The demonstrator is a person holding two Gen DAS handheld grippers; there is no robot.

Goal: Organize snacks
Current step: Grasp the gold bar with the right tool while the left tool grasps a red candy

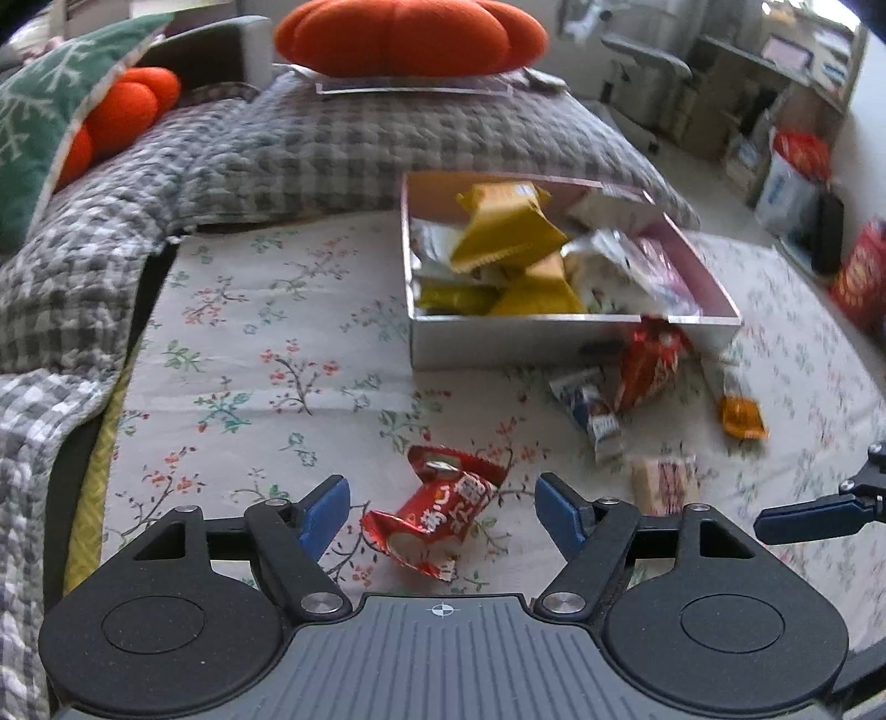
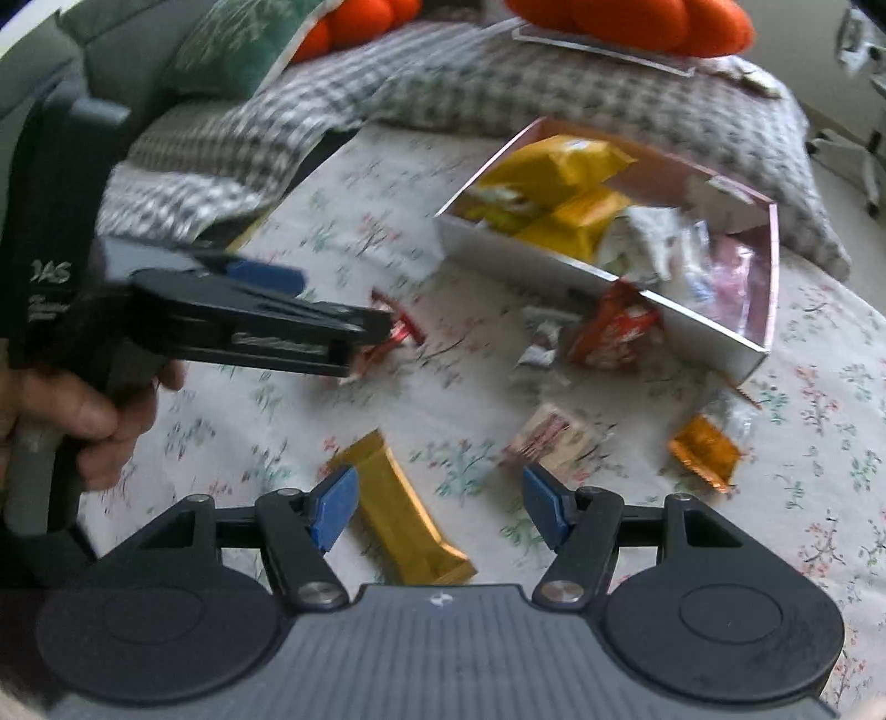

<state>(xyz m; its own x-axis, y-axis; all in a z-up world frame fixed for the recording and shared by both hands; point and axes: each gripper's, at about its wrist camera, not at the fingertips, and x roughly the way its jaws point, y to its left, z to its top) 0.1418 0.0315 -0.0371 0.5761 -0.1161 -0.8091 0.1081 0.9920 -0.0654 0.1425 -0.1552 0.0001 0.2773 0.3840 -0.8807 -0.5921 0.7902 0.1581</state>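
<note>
A white box with a pink inside holds several yellow and silver snack packs; it also shows in the right wrist view. My left gripper is open, its blue pads either side of a red snack wrapper lying on the floral sheet. My right gripper is open above a gold bar that lies between its pads. Loose snacks lie near the box: a red pack, an orange packet, a pink-striped pack.
A grey checked quilt and orange cushions lie behind the box. The bed edge runs along the left. Bags and shelves stand on the floor at the right. The left gripper's body crosses the right wrist view.
</note>
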